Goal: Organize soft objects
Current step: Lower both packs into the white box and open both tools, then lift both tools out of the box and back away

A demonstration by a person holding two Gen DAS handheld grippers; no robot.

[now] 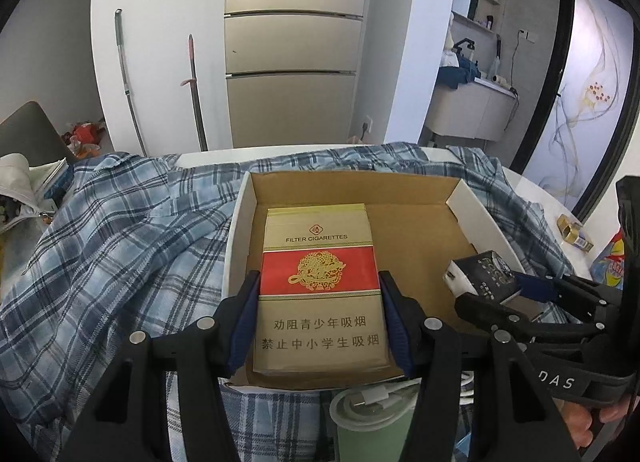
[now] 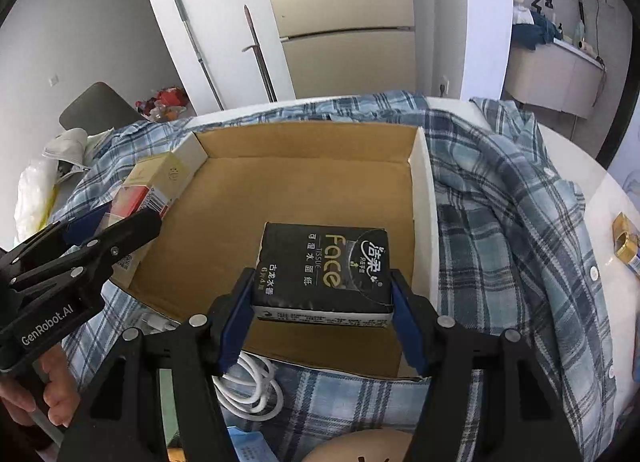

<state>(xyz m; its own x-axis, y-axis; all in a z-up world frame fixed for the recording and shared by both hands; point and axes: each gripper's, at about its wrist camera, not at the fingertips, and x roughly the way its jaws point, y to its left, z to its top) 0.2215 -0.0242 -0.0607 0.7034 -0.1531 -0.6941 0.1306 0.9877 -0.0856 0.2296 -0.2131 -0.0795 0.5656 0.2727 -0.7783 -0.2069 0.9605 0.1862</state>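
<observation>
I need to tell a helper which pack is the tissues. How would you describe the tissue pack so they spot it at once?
Find the open cardboard box lying on the blue plaid shirt. Over its right half, the right gripper holds a soft tissue pack between its blue fingers. It is black with "Face" lettering, unlike the gold and red cigarette carton in the left gripper.

The cardboard box (image 2: 304, 190) floor lies bare at its far half; the cigarette pack (image 1: 320, 290) and tissue pack (image 2: 324, 274) fill the near part.
</observation>
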